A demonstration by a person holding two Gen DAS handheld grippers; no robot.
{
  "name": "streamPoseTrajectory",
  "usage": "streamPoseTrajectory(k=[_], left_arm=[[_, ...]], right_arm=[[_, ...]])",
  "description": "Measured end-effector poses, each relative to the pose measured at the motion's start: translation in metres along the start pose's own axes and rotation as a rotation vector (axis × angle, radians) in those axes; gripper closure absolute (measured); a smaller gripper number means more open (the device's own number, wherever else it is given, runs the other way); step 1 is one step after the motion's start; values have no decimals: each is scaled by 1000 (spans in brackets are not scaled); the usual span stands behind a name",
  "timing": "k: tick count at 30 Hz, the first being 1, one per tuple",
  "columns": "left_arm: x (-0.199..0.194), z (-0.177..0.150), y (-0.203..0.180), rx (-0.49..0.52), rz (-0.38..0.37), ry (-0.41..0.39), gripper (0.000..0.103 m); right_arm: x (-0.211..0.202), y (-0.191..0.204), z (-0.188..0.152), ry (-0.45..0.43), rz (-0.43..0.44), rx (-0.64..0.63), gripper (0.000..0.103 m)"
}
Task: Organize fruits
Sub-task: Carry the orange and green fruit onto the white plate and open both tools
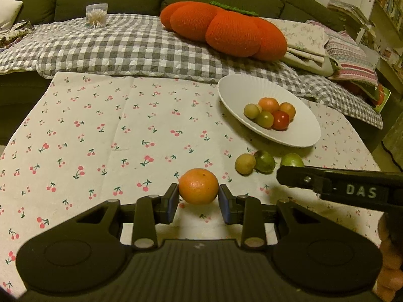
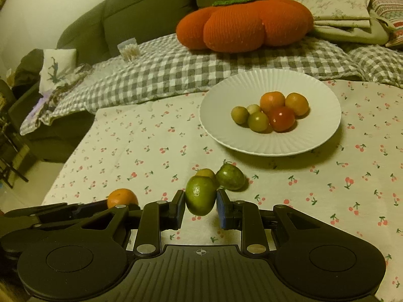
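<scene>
The left gripper (image 1: 198,196) pinches a round orange tangerine (image 1: 198,185); the right gripper (image 2: 201,202) pinches a green lime (image 2: 201,198). Carry both level, release low over the ribbed white plate (image 2: 272,143), avoiding piled fruit.

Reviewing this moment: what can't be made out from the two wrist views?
- Right wrist view: the yellow fruit on the table is mostly hidden behind the green fruit held in the right gripper.
- Left wrist view: the same green fruit is half covered by the right gripper's finger, so the grip does not show there.
- Both views: the plate holds piled fruit, so any underneath are hidden.
</scene>
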State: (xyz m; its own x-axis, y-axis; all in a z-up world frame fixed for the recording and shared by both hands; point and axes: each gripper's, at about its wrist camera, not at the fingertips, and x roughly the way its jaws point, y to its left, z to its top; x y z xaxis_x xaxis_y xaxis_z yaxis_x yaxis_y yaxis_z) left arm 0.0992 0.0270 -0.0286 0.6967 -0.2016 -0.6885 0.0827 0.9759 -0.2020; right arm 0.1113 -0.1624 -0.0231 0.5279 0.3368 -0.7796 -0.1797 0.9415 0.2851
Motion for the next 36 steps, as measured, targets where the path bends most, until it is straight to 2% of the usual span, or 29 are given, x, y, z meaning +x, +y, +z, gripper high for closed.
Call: streamPoseTrajectory(k=[20,36], left_arm=[[-9,12,-21,18,-22,-46,71],[6,35,-53,98,-73,-108,71]], right_arm=[[-34,-17,10,-55,27,40,79],[-44,-53,27,-99,-28,96,79]])
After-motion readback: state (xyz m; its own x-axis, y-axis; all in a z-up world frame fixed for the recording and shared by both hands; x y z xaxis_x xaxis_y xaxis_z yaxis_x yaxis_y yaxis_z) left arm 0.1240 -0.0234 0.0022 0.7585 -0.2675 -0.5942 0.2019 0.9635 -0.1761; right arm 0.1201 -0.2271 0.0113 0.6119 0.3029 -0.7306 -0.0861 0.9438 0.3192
